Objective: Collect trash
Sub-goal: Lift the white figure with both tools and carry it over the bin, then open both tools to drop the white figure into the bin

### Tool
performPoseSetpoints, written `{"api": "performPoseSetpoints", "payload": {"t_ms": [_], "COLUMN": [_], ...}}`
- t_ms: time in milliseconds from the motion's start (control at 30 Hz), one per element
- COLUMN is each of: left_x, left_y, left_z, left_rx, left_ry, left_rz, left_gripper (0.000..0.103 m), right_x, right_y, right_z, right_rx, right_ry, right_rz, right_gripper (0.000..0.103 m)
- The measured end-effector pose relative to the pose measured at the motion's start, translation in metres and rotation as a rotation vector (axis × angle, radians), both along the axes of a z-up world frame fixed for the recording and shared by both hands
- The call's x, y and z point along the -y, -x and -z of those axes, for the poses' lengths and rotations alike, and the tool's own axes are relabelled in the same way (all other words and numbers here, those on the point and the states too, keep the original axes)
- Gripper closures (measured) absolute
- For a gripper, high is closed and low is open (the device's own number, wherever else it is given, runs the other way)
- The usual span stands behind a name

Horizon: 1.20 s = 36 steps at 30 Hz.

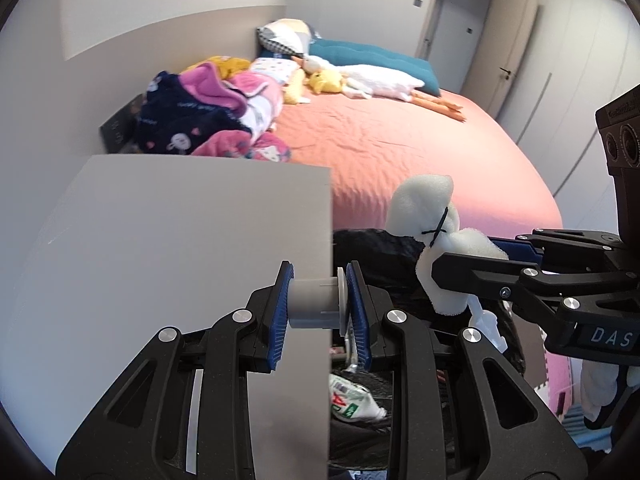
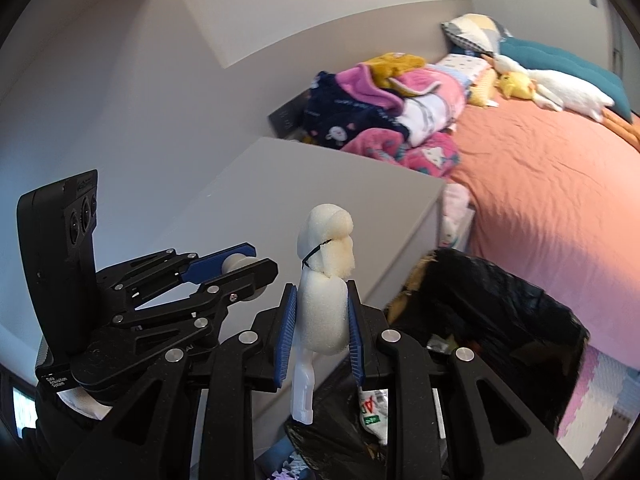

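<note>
My left gripper (image 1: pixel 320 304) is shut on a small white plastic spool (image 1: pixel 316 302), held over the edge of a grey cabinet top (image 1: pixel 180 240). It also shows in the right wrist view (image 2: pixel 244 268). My right gripper (image 2: pixel 322 320) is shut on a white foam sponge wand (image 2: pixel 324 280) tied with a black band, its plastic handle hanging down. It holds the wand upright above an open black trash bag (image 2: pixel 500 312). The wand also shows in the left wrist view (image 1: pixel 432 232), over the bag (image 1: pixel 380 256). A crumpled printed wrapper (image 1: pixel 352 400) lies inside the bag.
A bed with an orange sheet (image 1: pixel 400 140) stretches beyond the bag, with piled blankets (image 1: pixel 208 120), pillows and plush toys (image 1: pixel 360 80) at its far end. A pink and white foam mat (image 2: pixel 592 392) covers the floor. White wardrobe doors (image 1: pixel 560 80) stand on the right.
</note>
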State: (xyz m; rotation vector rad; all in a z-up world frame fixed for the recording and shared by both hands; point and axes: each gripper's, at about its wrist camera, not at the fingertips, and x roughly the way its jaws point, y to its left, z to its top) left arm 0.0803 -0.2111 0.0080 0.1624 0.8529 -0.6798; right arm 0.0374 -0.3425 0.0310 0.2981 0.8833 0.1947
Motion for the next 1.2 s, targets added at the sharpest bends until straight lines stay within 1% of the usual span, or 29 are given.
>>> {"api": "performPoseSetpoints", "payload": {"t_ms": [533,1000,1200], "left_x": [0.069,0.115,0.127], "left_y": [0.013,0.028,0.033], "left_z": [-0.004,-0.004,-0.001], "left_rx": [0.005,0.013,0.009], "left_ry": [0.007,0.003,-0.005], "left_rz": [0.173,0.294,0.335], "left_gripper": [0.076,0.076,0.076], "right_x": [0.063,0.100,0.110], "right_y": [0.038,0.070,0.077], "right_z": [-0.007,-0.009,-0.008], "right_rx": [0.018,0.022,0.020], "right_ry": [0.016,0.029,0.031], "right_rz": [0.176,0.279,0.306], "right_gripper": [0.078,0.078,0.078]}}
